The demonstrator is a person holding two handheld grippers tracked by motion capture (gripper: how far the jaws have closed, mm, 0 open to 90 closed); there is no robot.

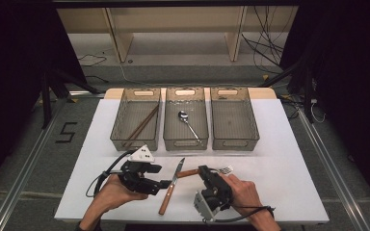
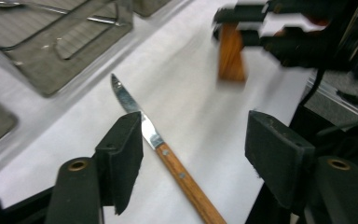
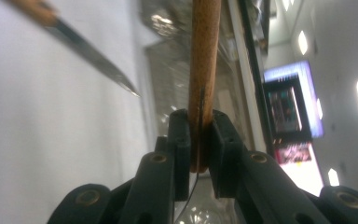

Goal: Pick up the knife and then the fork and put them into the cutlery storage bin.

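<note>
Chopsticks [image 1: 141, 126] and spoon [image 1: 188, 123] already lay binned. The right gripper [image 1: 204, 171] clamped the fork [image 1: 212, 171]. The left gripper [image 1: 164, 184] stood open beside the unsorted knife [image 1: 172, 185].

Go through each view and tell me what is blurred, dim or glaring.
High view: dark surroundings, white table evenly lit, sharp. Left gripper view: knife crisp, the wooden handle held farther off smeared by motion. Right gripper view: bright blown-out lights at right, bins behind blurred, handle soft.

knife [image 2: 163, 147] by left hand-held gripper [image 2: 193, 154]: shiny metal blade, smooth wooden handle
fork [image 3: 204, 70] handle in right hand-held gripper [image 3: 199, 140]: matt wood
worktop [image 1: 279, 159]: matt white
</note>
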